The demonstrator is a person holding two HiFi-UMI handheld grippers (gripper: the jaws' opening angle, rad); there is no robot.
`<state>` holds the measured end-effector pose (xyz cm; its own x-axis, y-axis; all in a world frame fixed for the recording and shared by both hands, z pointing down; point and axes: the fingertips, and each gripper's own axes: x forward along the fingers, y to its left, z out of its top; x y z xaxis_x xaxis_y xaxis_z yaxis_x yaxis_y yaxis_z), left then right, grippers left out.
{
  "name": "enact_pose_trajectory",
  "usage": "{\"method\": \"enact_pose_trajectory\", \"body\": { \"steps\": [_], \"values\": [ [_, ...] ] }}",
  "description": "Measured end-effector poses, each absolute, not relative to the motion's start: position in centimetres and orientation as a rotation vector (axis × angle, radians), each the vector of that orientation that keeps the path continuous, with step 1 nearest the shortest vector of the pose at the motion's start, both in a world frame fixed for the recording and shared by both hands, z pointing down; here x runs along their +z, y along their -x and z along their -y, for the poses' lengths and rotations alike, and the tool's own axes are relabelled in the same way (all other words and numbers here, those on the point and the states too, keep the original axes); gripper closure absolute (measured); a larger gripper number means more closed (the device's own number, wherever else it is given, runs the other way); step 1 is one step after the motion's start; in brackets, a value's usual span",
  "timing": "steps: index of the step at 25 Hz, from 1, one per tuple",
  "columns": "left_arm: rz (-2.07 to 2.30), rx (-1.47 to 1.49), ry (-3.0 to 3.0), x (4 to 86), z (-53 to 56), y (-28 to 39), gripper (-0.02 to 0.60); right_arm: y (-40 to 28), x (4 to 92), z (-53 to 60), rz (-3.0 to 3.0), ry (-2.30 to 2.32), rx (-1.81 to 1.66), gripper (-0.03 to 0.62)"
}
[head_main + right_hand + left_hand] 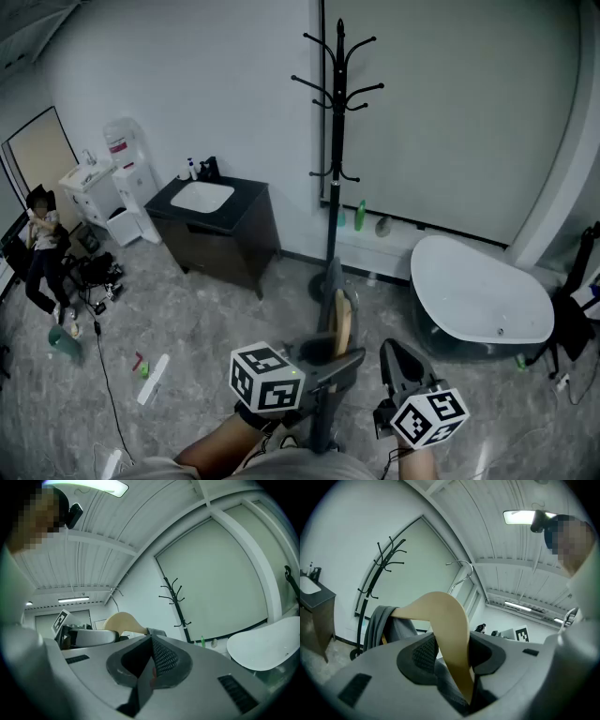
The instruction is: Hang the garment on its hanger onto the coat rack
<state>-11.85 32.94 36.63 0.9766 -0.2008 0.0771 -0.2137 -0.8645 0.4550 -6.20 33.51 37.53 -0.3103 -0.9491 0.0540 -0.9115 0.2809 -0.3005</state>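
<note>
Holds the pale wooden hanger (449,616) in the left gripper (452,653), jaws partly apart and pressed against the hanger's near arm, with grey cloth also caught low between the pads. Shows the metal hook (461,561) rising free above the hanger's curved neck. Shows the grey garment (380,624) draped over the far arm and hanging down on that side. Carries the right gripper (394,361) just beside the left one, low in the head view, jaws brought together pad against pad and gripping nothing. Finds the black coat rack (337,141) upright by the pale wall, well apart from the hanger, between a dark vanity (225,230) with a white basin and a white bathtub (478,300). Has the garment not yet on the rack, held in the air on its hanger, with the hook turned toward the rack's side of the room.
</note>
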Motion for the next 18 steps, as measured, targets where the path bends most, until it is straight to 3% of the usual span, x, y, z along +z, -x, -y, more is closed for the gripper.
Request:
{"method": "enact_pose_trajectory", "body": {
  "steps": [18],
  "values": [
    [0.334, 0.039, -2.656, 36.38, -32.95, 11.27, 0.413, 6.13, 37.22, -33.71, -2.422, 1.671, -0.448, 0.579]
  ]
}}
